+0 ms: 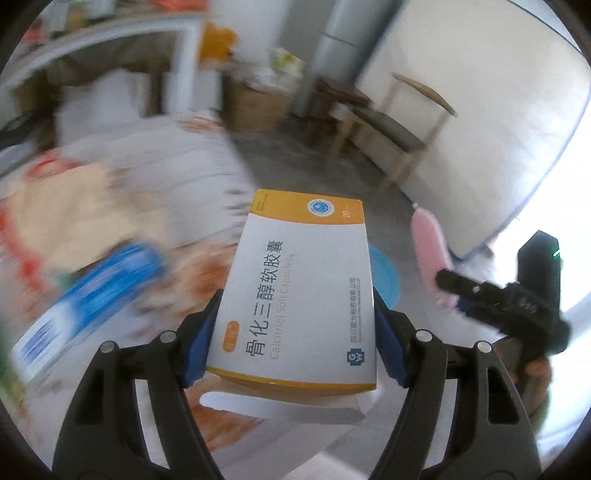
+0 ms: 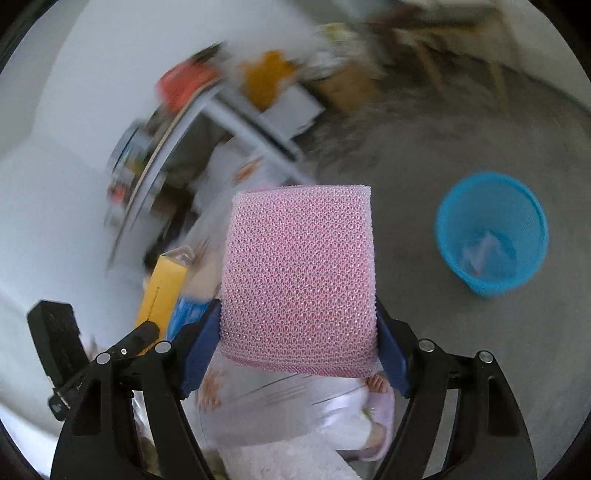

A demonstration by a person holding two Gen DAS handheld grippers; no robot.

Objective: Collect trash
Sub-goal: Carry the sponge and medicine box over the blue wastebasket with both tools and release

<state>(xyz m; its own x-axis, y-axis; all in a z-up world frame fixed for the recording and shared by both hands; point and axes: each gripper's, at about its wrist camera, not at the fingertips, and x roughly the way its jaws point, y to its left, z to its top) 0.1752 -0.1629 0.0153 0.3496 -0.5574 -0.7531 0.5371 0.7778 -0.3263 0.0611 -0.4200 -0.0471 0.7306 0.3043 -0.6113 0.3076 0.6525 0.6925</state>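
Observation:
My left gripper [image 1: 295,339] is shut on a white and orange medicine box [image 1: 299,291] and holds it in the air above the table edge. My right gripper [image 2: 299,343] is shut on a pink mesh sponge [image 2: 299,277]. The sponge also shows in the left wrist view [image 1: 430,251], held by the other gripper at the right. A blue mesh trash basket [image 2: 491,232] stands on the grey floor, right of the sponge, with some pale scraps inside. Its rim shows behind the box in the left wrist view [image 1: 386,277].
A table with a patterned white cloth [image 1: 177,155] carries a blue and white box [image 1: 85,306] and other blurred items. A wooden chair [image 1: 391,129] stands by the white wall. A white desk [image 1: 110,33] and a cardboard box [image 1: 258,103] are further back.

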